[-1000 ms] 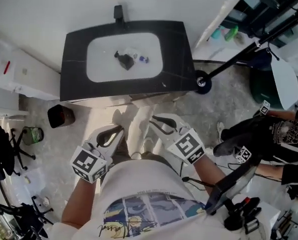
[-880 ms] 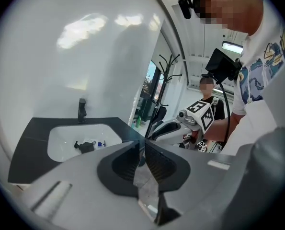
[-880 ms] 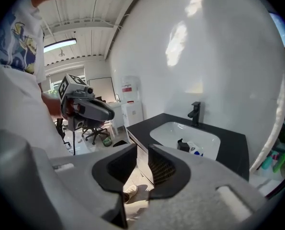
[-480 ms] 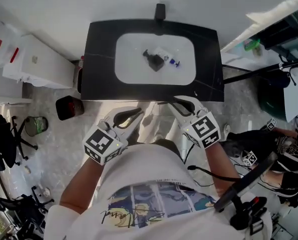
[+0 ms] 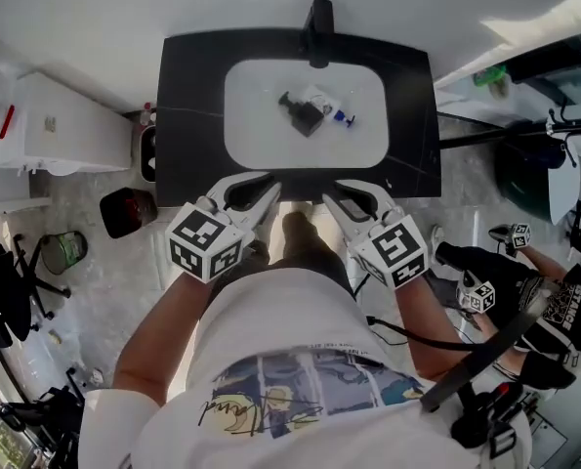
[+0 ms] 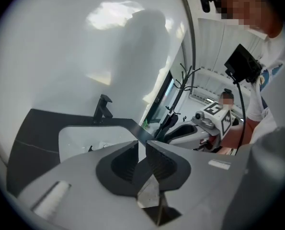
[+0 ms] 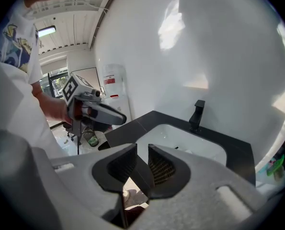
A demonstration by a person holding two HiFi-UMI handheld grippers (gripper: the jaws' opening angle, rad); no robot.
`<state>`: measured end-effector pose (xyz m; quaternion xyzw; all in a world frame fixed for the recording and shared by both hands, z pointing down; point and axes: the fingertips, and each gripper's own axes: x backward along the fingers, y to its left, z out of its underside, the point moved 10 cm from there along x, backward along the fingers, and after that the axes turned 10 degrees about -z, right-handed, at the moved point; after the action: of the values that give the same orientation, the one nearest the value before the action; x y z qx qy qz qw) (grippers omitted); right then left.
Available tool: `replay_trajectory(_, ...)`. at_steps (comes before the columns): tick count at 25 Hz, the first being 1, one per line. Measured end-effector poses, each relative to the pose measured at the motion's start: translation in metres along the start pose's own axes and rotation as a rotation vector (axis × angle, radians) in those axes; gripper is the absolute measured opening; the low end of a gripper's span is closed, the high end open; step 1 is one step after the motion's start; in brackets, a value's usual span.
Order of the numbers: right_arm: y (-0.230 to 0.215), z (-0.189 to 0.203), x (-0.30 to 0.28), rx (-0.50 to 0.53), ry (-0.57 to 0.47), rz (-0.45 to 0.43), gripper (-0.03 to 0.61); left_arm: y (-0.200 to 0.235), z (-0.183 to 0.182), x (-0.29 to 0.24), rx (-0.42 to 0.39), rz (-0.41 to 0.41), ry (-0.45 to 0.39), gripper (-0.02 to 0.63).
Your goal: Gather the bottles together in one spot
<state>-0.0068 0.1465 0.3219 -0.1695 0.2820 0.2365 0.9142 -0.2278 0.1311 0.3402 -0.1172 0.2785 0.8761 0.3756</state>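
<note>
Two small bottles lie in the white sink basin (image 5: 261,125) of a black counter: a dark bottle (image 5: 302,116) and a clear bottle with a blue cap (image 5: 330,111), touching each other. My left gripper (image 5: 269,190) hovers at the counter's front edge, its jaws opening, a narrow gap and nothing between them (image 6: 141,145). My right gripper (image 5: 331,192) is level with it at the front edge, its jaws slightly apart and empty (image 7: 142,150). Both grippers are well short of the bottles.
A black faucet (image 5: 319,18) stands behind the basin. A white cabinet (image 5: 51,130) and a dark red bin (image 5: 126,211) stand to the left, and an office chair (image 5: 2,291) is farther left. Another person (image 5: 524,291) with grippers sits to the right.
The counter has come closer and more central in the head view. Both grippers have moved forward from over the floor to the counter's front edge.
</note>
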Motion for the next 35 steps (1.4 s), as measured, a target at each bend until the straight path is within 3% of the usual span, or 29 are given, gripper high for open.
replay_trajectory(7, -0.039, 0.004, 0.024, -0.043, -0.026, 0.008, 0.072, 0.039, -0.004, -0.093, 0.180, -0.121, 0.117, 0.096)
replay_trajectory(11, -0.066, 0.013, 0.044, -0.095, -0.047, 0.023, 0.072, 0.067, -0.001, -0.147, 0.343, -0.214, 0.163, 0.154)
replay_trajectory(17, -0.106, 0.032, 0.068, -0.182, -0.057, 0.048, 0.072, 0.119, 0.023, -0.219, 0.607, -0.341, 0.233, 0.160)
replay_trajectory(27, -0.153, 0.060, 0.084, -0.249, -0.046, 0.048, 0.072, 0.171, 0.066, -0.283, 0.834, -0.496, 0.285, 0.158)
replay_trajectory(31, -0.163, 0.067, 0.087, -0.259, -0.030, 0.042, 0.072, 0.182, 0.084, -0.300, 0.956, -0.506, 0.299, 0.172)
replay_trajectory(35, -0.169, 0.074, 0.087, -0.276, -0.012, 0.035, 0.072, 0.189, 0.094, -0.314, 1.018, -0.525, 0.299, 0.176)
